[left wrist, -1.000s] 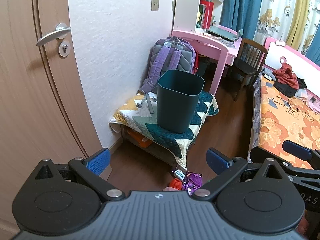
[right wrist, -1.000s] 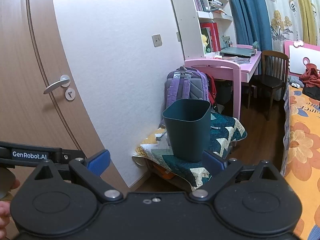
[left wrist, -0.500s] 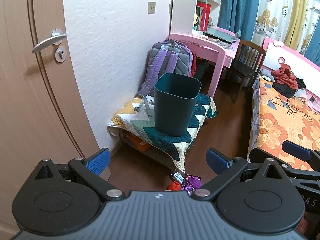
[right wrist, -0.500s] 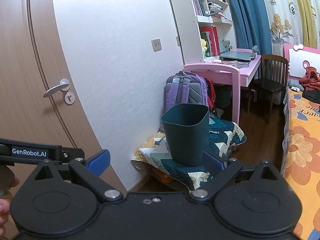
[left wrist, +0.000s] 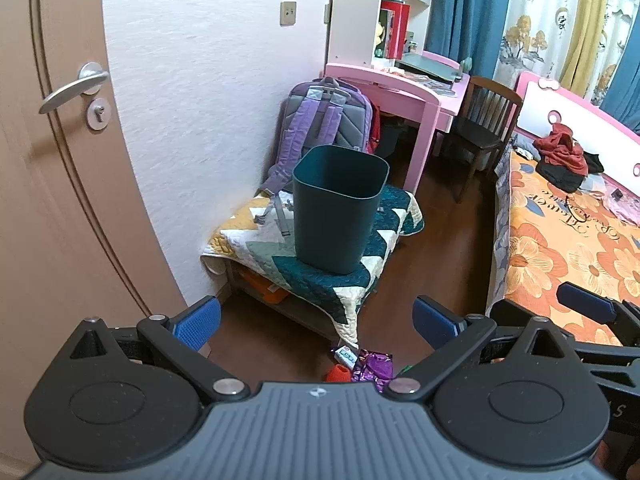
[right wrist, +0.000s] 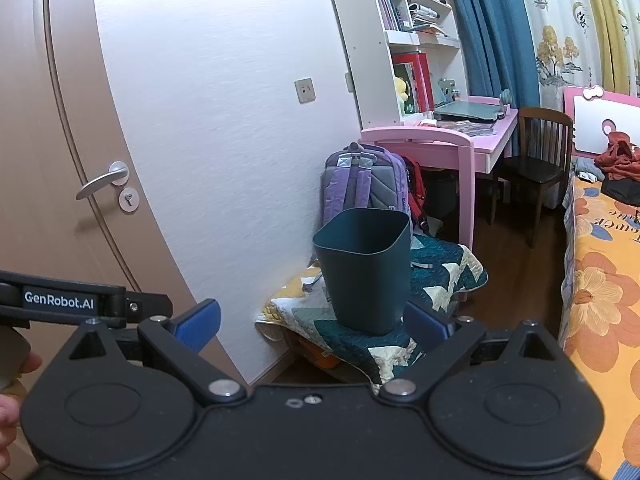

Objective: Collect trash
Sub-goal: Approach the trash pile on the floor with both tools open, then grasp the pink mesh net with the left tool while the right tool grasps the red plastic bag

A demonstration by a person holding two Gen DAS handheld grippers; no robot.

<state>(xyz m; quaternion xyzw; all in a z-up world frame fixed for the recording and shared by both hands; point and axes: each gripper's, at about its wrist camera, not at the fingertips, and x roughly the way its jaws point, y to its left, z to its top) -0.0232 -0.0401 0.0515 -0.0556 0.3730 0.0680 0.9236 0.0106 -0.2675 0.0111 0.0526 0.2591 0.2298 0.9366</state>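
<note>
A dark green trash bin (left wrist: 338, 208) (right wrist: 366, 268) stands upright on a low bench draped with a patterned quilt (left wrist: 260, 236). On the wooden floor in front of the bench lies a small heap of trash: a purple wrapper (left wrist: 374, 364), a red piece (left wrist: 338, 373) and a white packet (left wrist: 346, 354), partly hidden by my left gripper's body. My left gripper (left wrist: 316, 322) is open and empty, held well back from the bin. My right gripper (right wrist: 314, 320) is open too, with nothing between its fingers. The trash does not show in the right wrist view.
A purple backpack (left wrist: 324, 120) leans on the wall behind the bin. A wooden door (left wrist: 52, 160) fills the left. A pink desk (left wrist: 392, 84), a dark chair (left wrist: 484, 120) and a bed with a floral cover (left wrist: 568, 236) stand to the right, with bare floor (left wrist: 448, 240) between.
Both grippers have drawn back and risen a little, so the bin looks smaller and more of the floor and trash shows. Both stay open.
</note>
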